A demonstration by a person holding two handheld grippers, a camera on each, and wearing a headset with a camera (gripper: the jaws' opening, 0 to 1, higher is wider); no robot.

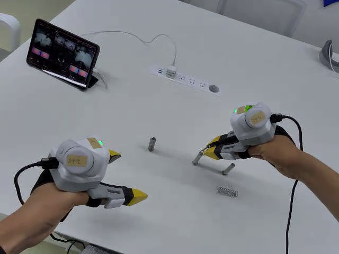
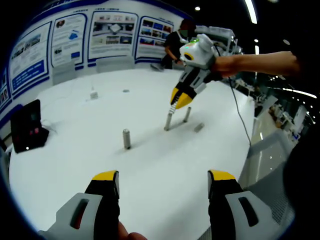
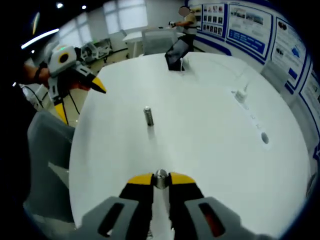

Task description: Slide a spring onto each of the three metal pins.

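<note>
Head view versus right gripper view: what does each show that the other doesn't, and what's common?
Head view extras: black tablet on its stand, loose metal coil spring lying flat, free-standing metal pin beside the right gripper. Right gripper view extras: person standing beyond the white table, blue-bordered wall posters. Shared: upright grey metal pin mid-table, white power strip, open left gripper, right gripper shut on the held metal pin.

Pin upright; spring lying flat (loose).
</note>
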